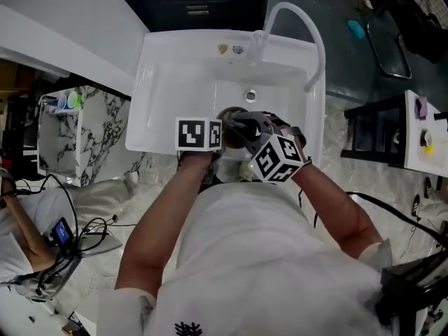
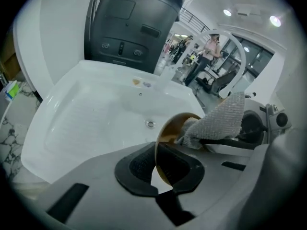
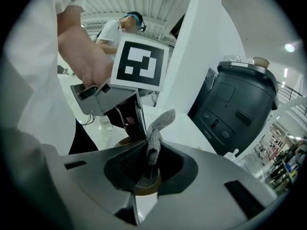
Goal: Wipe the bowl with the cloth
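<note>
A brown bowl (image 2: 171,128) hangs on edge over the white sink (image 1: 175,68). My left gripper (image 2: 157,169) is shut on its rim. A grey knitted cloth (image 3: 154,138) is pinched in my right gripper (image 3: 146,170), which is shut on it. In the left gripper view the cloth (image 2: 221,120) lies bunched against the inside of the bowl, with the right gripper's dark body just behind it. In the head view both grippers meet over the front of the basin: the left gripper (image 1: 225,134) and the right gripper (image 1: 245,130), with the dark bowl (image 1: 234,121) between them.
A curved white faucet (image 1: 302,28) stands at the sink's back right, and the drain (image 1: 250,95) lies mid-basin. A black appliance (image 2: 134,23) rises behind the sink. A black stand (image 1: 378,128) is at the right; cables and a seated person are on the floor at the left.
</note>
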Demonstrator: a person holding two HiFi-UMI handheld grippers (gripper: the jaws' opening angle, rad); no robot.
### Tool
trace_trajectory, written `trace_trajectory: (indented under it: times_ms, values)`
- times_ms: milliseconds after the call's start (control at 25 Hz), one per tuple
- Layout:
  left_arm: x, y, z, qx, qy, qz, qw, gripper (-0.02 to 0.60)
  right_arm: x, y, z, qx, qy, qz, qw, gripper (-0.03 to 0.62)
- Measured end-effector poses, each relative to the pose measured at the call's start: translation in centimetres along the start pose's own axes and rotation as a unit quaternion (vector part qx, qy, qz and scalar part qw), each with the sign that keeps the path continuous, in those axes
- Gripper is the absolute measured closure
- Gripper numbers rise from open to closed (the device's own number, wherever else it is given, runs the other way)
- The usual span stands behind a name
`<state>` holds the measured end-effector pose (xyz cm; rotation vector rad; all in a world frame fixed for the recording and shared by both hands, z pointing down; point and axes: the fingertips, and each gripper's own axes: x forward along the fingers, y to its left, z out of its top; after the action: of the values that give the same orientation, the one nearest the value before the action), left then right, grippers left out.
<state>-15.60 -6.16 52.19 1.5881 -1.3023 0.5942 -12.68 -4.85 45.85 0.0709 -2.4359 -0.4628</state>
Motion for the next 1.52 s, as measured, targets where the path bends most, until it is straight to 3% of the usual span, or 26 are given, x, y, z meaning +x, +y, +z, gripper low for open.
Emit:
trace_trajectory:
  times_ms: [200,440,600,880,1160,1520]
  values:
    - [-0.1,-1.6,-0.6,0.023,0.006,-0.002,0.9997,0.563,0.1,0.2,-0.8,-0.070,0.036,-0.023,0.997,0.551]
    - [-0.3,-3.4,-0.6,0.047,-0.001,-0.007,0.9989,0.563,-0.8,0.4,-4.0,-0.147,0.125,-0.047,0.980,0.551]
    - [-0.2,-4.4,-0.3,0.060,-0.010,-0.008,0.9981,0.563,-2.2,1.1,-6.0,-0.122,0.153,-0.042,0.980,0.551]
    - [0.2,-6.1,0.4,0.080,-0.019,-0.008,0.9966,0.561,-3.5,3.4,-7.4,-0.070,0.158,-0.018,0.985,0.551]
    - [-0.1,-8.2,0.9,0.092,-0.026,-0.017,0.9953,0.558,-3.8,4.7,-6.3,-0.106,0.138,-0.004,0.985,0.551]
    - [-1.0,-7.9,1.1,0.085,-0.031,-0.020,0.9956,0.558,-3.6,2.7,-4.6,-0.129,0.118,-0.031,0.984,0.551]
